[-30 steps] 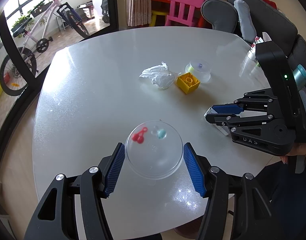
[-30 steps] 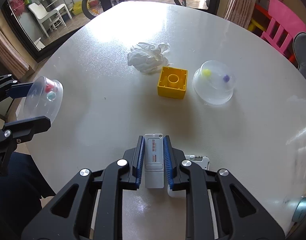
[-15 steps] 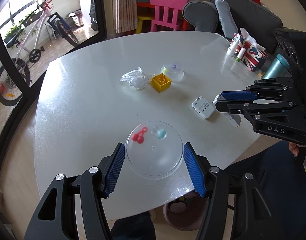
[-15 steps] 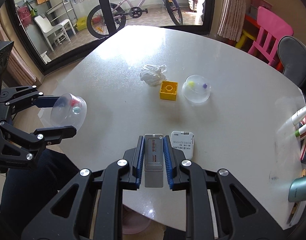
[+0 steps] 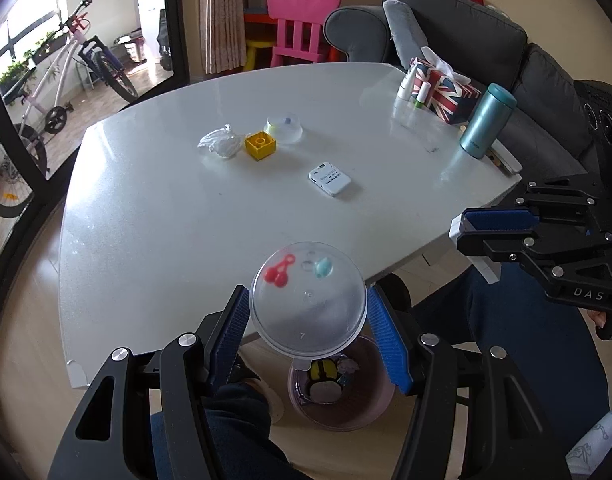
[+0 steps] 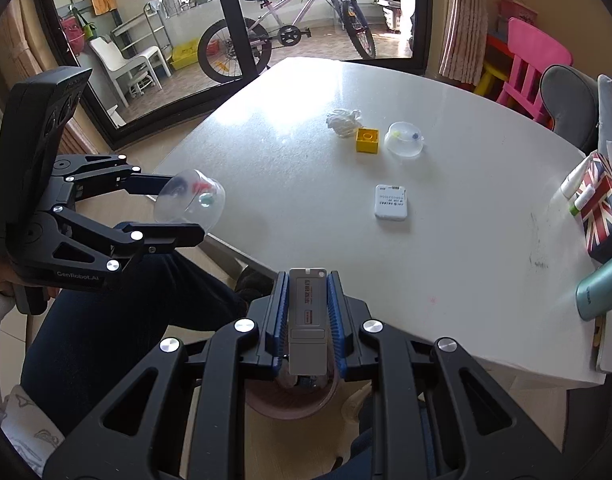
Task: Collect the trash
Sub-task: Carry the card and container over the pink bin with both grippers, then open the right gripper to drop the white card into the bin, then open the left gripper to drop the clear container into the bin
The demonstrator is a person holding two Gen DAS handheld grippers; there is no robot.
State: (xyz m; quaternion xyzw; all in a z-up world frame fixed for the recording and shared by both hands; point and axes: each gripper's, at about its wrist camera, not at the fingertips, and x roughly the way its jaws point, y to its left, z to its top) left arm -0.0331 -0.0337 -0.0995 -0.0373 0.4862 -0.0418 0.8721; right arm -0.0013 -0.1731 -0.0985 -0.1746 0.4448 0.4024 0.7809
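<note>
My left gripper (image 5: 307, 322) is shut on a clear plastic dome lid (image 5: 307, 300) with red and blue marks, held off the table's front edge above a pink trash bin (image 5: 341, 394) on the floor. It also shows in the right wrist view (image 6: 190, 204). My right gripper (image 6: 307, 312) is shut on a flat white box (image 6: 307, 316), held above the same bin (image 6: 294, 398). On the white table (image 5: 186, 216) lie a crumpled tissue (image 5: 221, 145), a yellow toy brick (image 5: 260, 145), a second clear dome lid (image 5: 285, 128) and a small white packet (image 5: 329, 178).
A teal flask (image 5: 486, 120), a Union Jack tissue box (image 5: 445, 92) and small bottles (image 5: 409, 84) stand at the table's far right. A person's legs (image 5: 525, 340) are beside the bin. A sofa, a pink chair and a bicycle lie beyond.
Both grippers have pulled back from over the table to beyond its front edge, each still holding its item. The trash bin on the floor has come into view beneath them.
</note>
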